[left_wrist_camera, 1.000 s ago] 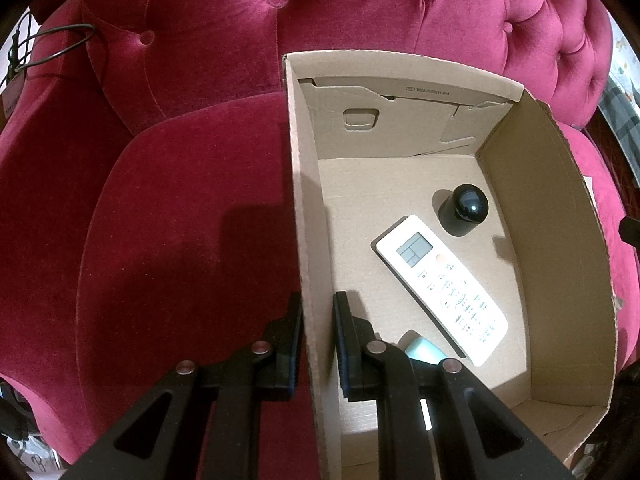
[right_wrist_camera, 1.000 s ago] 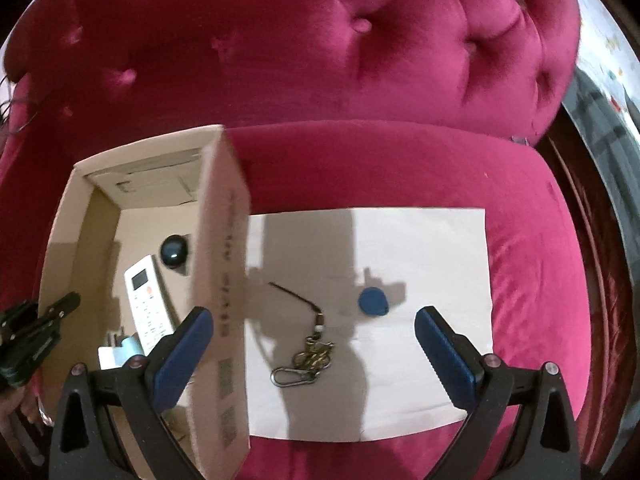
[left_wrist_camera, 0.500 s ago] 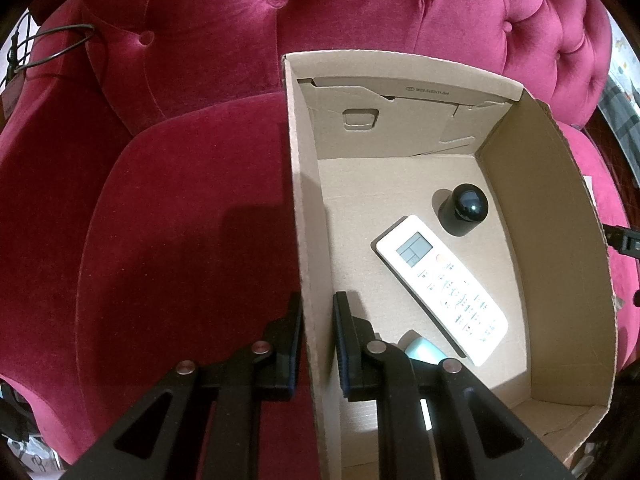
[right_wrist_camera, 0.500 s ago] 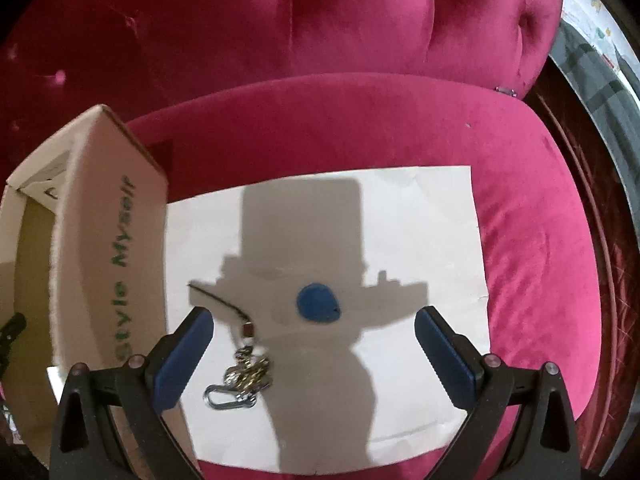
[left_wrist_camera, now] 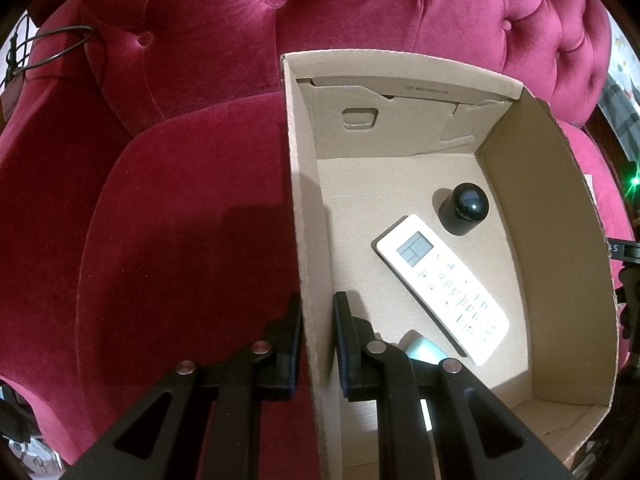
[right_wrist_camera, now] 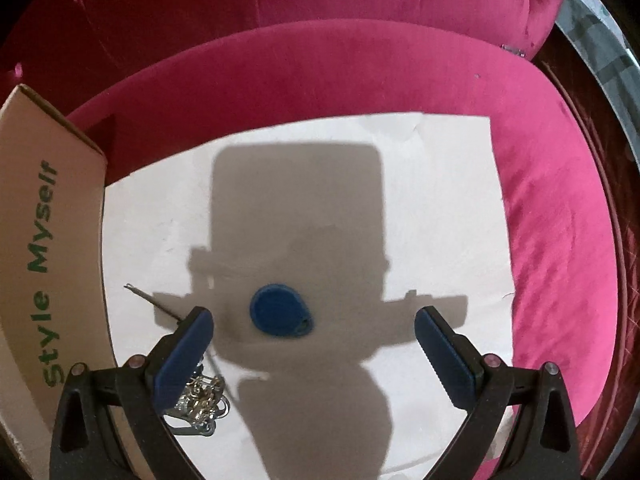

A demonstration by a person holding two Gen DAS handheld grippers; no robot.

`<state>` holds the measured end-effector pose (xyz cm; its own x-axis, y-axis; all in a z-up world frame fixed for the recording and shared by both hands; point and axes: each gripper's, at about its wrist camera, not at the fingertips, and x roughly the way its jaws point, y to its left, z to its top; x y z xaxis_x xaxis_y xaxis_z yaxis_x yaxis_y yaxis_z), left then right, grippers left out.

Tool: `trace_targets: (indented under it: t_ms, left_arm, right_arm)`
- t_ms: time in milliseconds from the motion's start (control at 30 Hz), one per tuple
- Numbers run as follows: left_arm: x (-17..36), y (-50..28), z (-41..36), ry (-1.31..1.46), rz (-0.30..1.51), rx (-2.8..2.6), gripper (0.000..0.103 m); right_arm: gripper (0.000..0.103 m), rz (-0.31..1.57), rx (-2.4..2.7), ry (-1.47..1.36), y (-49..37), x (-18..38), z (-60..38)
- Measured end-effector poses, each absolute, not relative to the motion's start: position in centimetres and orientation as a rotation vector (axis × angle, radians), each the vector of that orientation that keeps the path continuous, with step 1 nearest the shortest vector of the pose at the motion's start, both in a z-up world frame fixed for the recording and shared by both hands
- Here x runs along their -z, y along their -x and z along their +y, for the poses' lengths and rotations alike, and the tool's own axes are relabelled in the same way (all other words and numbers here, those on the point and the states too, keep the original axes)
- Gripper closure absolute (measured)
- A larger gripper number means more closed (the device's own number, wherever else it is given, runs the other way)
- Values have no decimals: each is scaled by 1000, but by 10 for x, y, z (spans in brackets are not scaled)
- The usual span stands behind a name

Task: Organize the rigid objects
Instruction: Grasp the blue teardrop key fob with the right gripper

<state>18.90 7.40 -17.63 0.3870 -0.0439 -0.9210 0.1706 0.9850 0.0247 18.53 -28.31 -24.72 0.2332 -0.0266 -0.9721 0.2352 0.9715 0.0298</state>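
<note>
Blue tag [right_wrist_camera: 280, 316]: on white sheet [right_wrist_camera: 440, 208], between spread right tongs [right_wrist_camera: 314, 334]; keychain [right_wrist_camera: 200, 400] under their left finger. Left tongs [left_wrist_camera: 316, 340] pinch cardboard box [left_wrist_camera: 304, 240] wall; remote [left_wrist_camera: 440, 280], black knob [left_wrist_camera: 466, 206] inside.

On the sheet [right_wrist_camera: 440, 208], the tag [right_wrist_camera: 280, 315] is placed centrally; the keyring [right_wrist_camera: 202, 402] is found at seven o'clock, the box [right_wrist_camera: 36, 248] at nine.

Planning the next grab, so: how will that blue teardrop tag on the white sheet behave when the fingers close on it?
The blue tag looks like flat moulded plastic, so probably stiff and light. It lies low on the white sheet, so the open right gripper may struggle to get under its edges. Being flat, it should slide rather than roll.
</note>
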Motion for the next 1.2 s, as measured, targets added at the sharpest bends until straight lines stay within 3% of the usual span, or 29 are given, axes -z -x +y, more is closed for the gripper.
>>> trace_targets:
  t_ms: [500, 600, 700, 767, 867, 1200]
  left_arm:
    - [178, -188, 73, -124, 1167, 133, 87]
    - [178, -189, 71, -132, 1167, 132, 87]
    - [179, -189, 71, -130, 1167, 132, 87]
    - [179, -189, 71, -130, 1167, 132, 87]
    - [179, -189, 71, -130, 1168, 132, 87]
    - [179, -189, 71, -131, 1167, 132, 87]
  right_arm:
    - [3, 1354, 178, -179, -187, 261, -285]
    - [13, 1356, 184, -194, -188, 256, -281]
    - [28, 1348, 165, -183, -186, 249, -274]
    - [51, 1338, 148, -188, -186, 245, -270]
    - [72, 1334, 122, -223, -187, 241, -267]
    - [72, 1336, 132, -205, -189, 237, -262]
